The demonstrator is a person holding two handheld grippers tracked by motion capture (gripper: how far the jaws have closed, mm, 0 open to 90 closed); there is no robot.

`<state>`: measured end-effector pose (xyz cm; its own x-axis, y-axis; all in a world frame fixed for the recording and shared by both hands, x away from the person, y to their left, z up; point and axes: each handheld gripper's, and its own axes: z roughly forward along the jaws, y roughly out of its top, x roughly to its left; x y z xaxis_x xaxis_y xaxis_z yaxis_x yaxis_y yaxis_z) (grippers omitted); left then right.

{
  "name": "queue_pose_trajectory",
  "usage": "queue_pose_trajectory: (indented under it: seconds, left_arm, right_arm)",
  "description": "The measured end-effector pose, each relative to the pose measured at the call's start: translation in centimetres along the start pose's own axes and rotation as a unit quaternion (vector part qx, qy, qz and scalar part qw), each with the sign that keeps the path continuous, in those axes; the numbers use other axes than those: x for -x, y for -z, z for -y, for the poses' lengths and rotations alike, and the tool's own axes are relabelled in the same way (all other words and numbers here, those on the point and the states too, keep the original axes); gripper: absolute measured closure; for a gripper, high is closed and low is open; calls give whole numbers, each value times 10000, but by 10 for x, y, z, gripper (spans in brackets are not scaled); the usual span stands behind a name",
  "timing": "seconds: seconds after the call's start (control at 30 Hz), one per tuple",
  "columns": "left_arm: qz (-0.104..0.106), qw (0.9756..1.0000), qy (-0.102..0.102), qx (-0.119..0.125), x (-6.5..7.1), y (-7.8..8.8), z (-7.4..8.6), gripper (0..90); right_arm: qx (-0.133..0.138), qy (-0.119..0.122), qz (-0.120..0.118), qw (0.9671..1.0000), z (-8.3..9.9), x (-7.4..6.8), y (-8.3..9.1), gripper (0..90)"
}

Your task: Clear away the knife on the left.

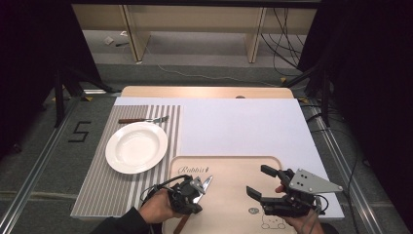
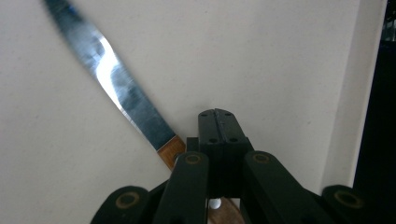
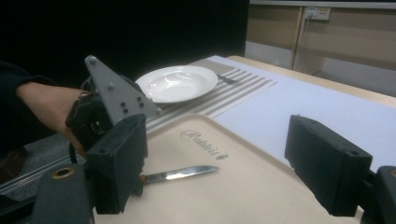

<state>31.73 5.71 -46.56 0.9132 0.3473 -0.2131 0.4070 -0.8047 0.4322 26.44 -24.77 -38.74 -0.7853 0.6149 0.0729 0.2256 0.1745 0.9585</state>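
Steel blade out ahead of your left gripper [image 2: 217, 114]: its jaws are pressed together on the wooden handle of the knife [image 2: 114, 77], which lies low over the pale tray [image 1: 229, 168], so keep the grip firm and lift it level. Your right gripper [image 1: 256, 181] waits with jaws spread wide and empty over the tray's right side; leave it there. Farther off, the white plate [image 1: 137, 147] sits on the striped mat [image 1: 104, 187] with a fork [image 1: 143, 120] behind it, so I judge you should carry the knife over the tray's rim and lay it beside the plate.

Left gripper [image 1: 195, 192] at seven o'clock, jaws pressed together, pointing toward one o'clock; right gripper [image 1: 260, 180] at five o'clock, jaws spread wide.
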Motion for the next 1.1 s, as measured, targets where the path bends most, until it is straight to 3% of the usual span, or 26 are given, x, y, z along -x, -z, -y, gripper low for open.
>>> queue_pose_trajectory:
  seconds: [0.4, 1.1]
  left_arm:
    - [-121, 9996, 237, 129, -15, 4, 2, 896]
    - [-470, 9970, 607, 47, -39, 21, 20, 896]
  right_arm:
    - [4, 15, 2, 10000, 0, 0, 0, 222]
    - [-3, -3, -8, 10000, 0, 0, 0, 222]
